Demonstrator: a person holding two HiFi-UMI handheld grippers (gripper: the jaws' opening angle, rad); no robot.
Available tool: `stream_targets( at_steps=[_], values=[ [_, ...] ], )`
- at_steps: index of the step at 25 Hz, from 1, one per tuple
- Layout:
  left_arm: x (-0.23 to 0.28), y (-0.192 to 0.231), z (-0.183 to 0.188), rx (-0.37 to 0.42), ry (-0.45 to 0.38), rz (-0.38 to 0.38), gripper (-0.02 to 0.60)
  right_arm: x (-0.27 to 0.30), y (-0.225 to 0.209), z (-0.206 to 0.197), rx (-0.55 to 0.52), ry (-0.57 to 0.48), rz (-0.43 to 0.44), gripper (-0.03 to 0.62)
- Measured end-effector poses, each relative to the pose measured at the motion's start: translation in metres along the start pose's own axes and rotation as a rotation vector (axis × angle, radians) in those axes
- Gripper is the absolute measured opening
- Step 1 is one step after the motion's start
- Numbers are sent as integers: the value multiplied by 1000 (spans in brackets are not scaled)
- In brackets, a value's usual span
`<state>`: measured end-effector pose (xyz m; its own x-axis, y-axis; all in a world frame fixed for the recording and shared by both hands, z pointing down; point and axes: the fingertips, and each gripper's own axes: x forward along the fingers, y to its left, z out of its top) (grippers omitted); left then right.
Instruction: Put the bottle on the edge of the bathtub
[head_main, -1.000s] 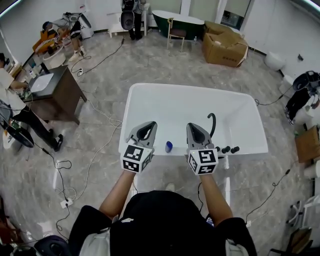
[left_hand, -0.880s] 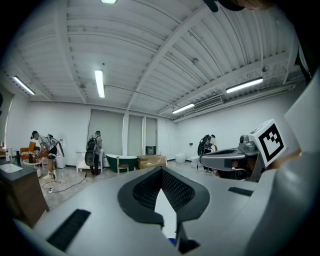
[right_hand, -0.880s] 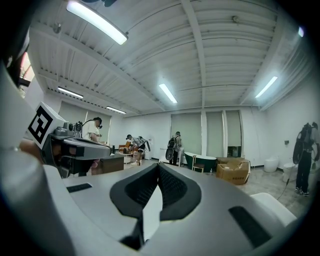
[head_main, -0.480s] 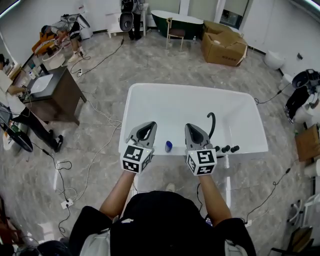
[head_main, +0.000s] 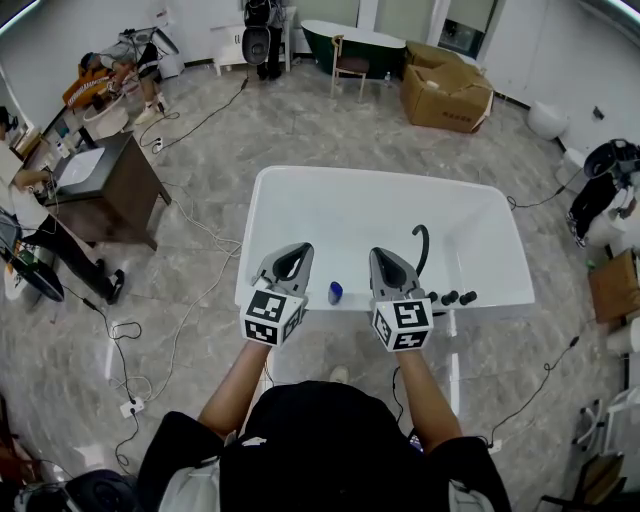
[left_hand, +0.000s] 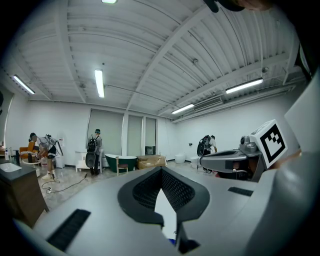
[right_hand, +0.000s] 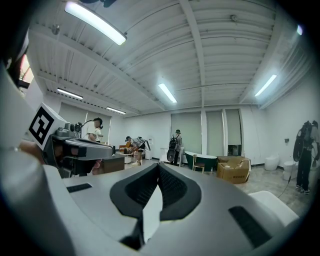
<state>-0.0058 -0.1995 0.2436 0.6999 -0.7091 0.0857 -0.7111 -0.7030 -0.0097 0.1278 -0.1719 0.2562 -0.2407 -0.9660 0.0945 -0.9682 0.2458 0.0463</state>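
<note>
Blue bottle (head_main: 337, 292), the only one in sight, stands upright at the near rim of the white bathtub (head_main: 300, 182), its long axis vertical so that the head view sees mostly its top; whether it rests on the rim itself or just inside the wall cannot be told. It sits between the left gripper (head_main: 296, 252) and the right gripper (head_main: 384, 254), back toward the person from both sets of fingers rather than ahead of them, and about equally near to each. Both grippers hover over the near edge with their fingers closed on nothing. Either hand, judging by this, would have to draw back and open before it could take the bottle. One black faucet spout (head_main: 422, 243) and three black knobs (head_main: 452, 297) sit on the rim to the right
</note>
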Motion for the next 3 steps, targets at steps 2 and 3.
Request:
stream_targets(
  at_steps=[2,3],
  values=[
    [2,0,1,0,-1,-1,9,0,-1,0,-2,0,-1,23],
    [2,0,1,0,-2,-2,9,1,-2,0,-3,1,-2,23]
  ],
)
